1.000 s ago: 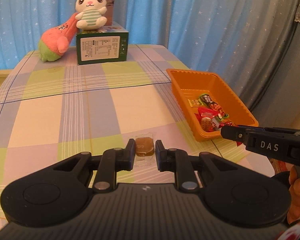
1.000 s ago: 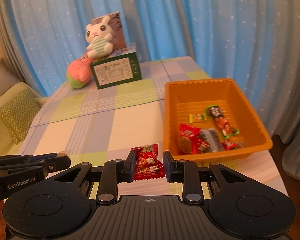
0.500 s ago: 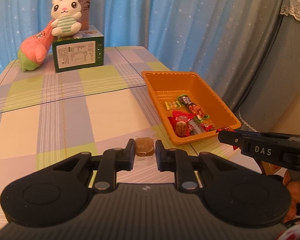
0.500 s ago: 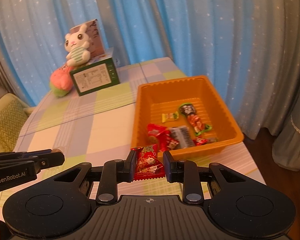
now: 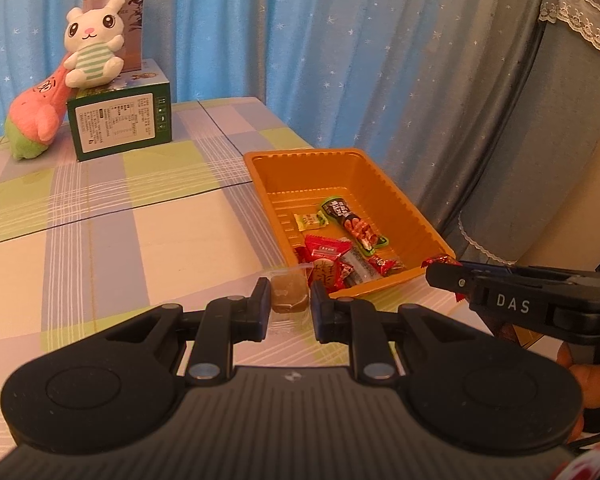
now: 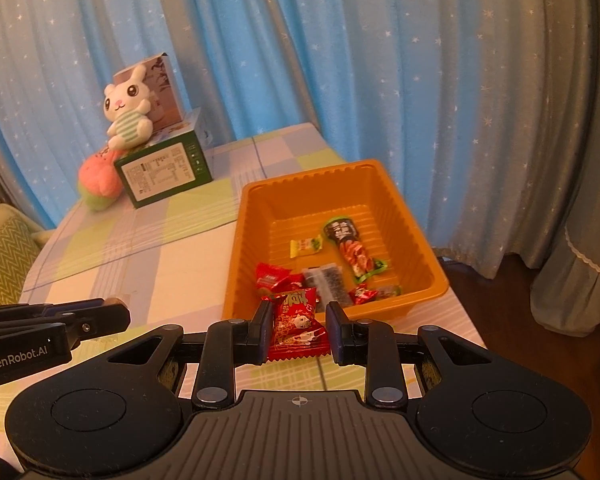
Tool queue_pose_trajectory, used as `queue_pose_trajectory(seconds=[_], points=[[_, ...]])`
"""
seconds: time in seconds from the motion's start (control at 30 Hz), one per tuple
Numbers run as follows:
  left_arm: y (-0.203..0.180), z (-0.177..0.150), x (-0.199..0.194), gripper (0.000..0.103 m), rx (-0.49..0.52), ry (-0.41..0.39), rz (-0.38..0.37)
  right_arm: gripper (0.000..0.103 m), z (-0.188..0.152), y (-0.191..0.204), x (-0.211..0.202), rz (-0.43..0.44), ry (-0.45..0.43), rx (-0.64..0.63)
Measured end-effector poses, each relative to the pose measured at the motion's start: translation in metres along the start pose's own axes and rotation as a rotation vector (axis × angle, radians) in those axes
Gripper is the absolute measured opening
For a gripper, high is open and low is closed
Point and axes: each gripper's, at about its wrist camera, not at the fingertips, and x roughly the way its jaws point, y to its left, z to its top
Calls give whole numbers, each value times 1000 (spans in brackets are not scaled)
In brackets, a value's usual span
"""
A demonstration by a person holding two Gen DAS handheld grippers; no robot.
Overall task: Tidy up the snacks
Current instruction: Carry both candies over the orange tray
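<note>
- My left gripper [image 5: 290,306] is clamped on a small brown sweet in clear wrap [image 5: 287,292], held in the air just short of the near left corner of the orange tray [image 5: 396,188].
- My right gripper [image 6: 298,330] is closed on a red snack packet [image 6: 296,326], its pads pressing the packet's sides; the packet hangs in front of the tray's near wall [image 6: 380,308].
- Seen from the left wrist, the right gripper's black fingers reach in from the right, their tip just beside the tray's near right corner, with my hand [image 5: 592,384] on the handle below.
- Seen from the right wrist, the left gripper's fingers come in from the left edge, over the surface [image 6: 140,256] and well left of the tray.
- The tray sits at the right edge of the checked surface, close to its near right corner. Inside lie a small yellow-green packet [image 6: 306,247], a long dark and orange packet with green ends [image 6: 352,250], a dark grey packet [image 6: 326,280], and red packets [image 6: 274,276] gathered against the near wall.
- The tray's near wall stands between both held snacks and the tray floor.
- At the far left corner of the surface a green box [image 5: 120,124] carries a white plush rabbit [image 5: 94,46], with a taller carton [image 5: 134,32] behind it and a pink and green plush [image 5: 36,120] leaning on the box's left side.
- Blue starred curtains [image 6: 340,60] hang behind the surface; a grey lace-trimmed cloth [image 5: 560,100] hangs off its right.
</note>
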Motion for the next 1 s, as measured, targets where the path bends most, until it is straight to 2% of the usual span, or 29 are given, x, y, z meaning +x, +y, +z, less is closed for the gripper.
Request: queue_pose_trajectory(seconds=[0.6, 1.0], points=[[-28, 21, 32, 18, 27, 10, -59, 29, 17, -27, 14, -40, -8, 8], [-36, 39, 67, 18, 45, 33, -86, 29, 34, -48, 37, -53, 9, 18]])
